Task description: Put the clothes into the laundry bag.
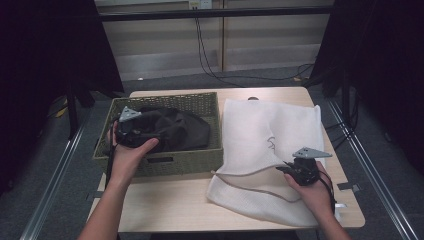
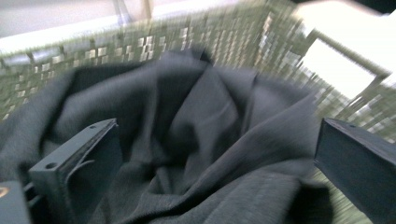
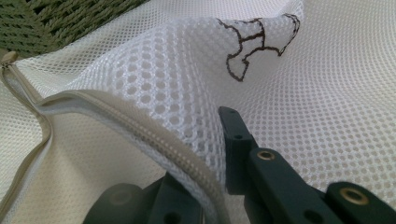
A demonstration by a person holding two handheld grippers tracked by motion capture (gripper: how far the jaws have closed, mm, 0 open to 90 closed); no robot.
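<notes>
While its jaws stand wide apart with nothing pinched between them, the left gripper [image 1: 131, 129] hangs over the dark garment [image 2: 196, 140], whose crumpled folds lie loose under the parted jaws in the left gripper view. That garment sits inside the woven basket [image 1: 165, 164], bunched toward its middle and right half, and the person's left hand [image 1: 129, 152] reaches over the basket's near wall.

The right gripper [image 1: 289, 171] is clamped on the white mesh laundry bag [image 1: 270, 135]: in the right gripper view its jaws pinch the mesh just beside the zipper [image 3: 154, 140] along the bag's open edge, lifting that edge into a raised fold. The bag lies just right of the basket, its near-left corner almost touching the basket's wall, spread flat on the wooden table [image 1: 165, 200].
</notes>
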